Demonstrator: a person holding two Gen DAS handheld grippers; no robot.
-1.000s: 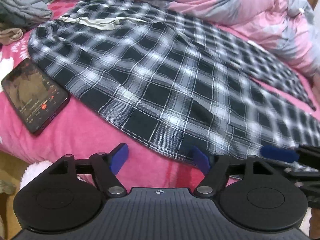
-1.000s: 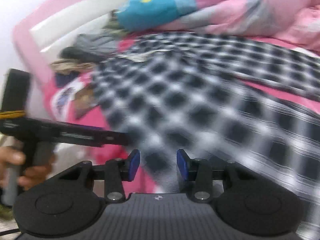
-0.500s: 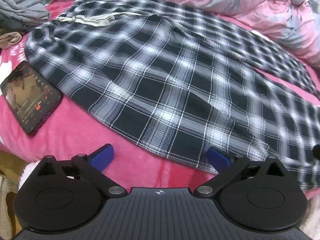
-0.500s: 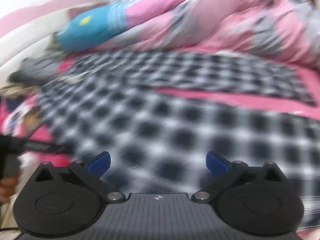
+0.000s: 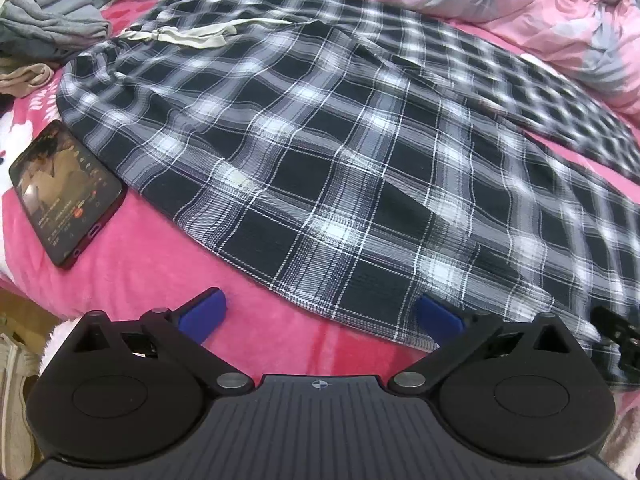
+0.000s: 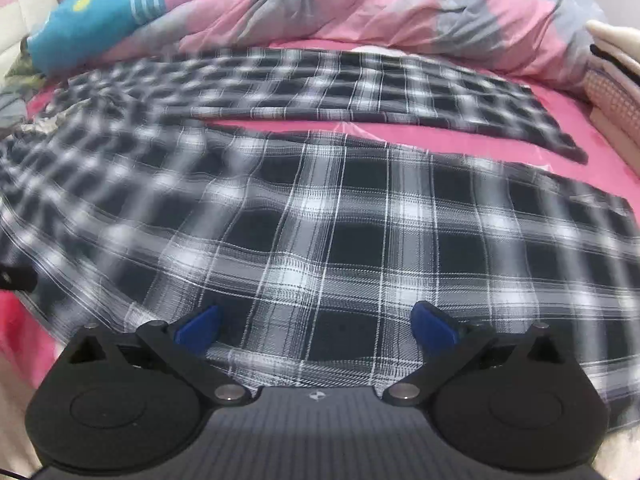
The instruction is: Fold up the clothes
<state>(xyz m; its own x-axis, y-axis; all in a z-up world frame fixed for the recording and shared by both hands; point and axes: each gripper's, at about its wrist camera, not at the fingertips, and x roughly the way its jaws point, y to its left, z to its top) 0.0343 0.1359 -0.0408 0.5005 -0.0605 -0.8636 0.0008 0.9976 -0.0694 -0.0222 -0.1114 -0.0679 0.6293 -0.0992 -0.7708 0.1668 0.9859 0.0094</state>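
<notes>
Black-and-white plaid trousers (image 5: 320,152) lie spread flat on a pink bed cover (image 5: 168,256), waistband and pale drawstring (image 5: 180,34) at the far left, two legs running right. In the left wrist view my left gripper (image 5: 320,316) stands open over the near hem edge, its blue pads wide apart with nothing pressed between them. In the right wrist view the trousers (image 6: 340,232) fill the frame, both legs parted by a pink strip. My right gripper (image 6: 316,326) hovers open above the near leg, holding no cloth. A black part of the right gripper (image 5: 616,340) shows at the left view's right edge.
A dark phone (image 5: 64,196) with a lit screen lies on the cover left of the trousers. Grey clothes (image 5: 48,28) are heaped at the far left. A pink and grey quilt (image 6: 380,16) and a blue pillow (image 6: 92,20) line the back. The bed's near edge drops off at the lower left (image 5: 16,320).
Both grippers have opened wide and let go of the cloth. The right gripper swung to the right along the near leg; the left gripper barely moved.
</notes>
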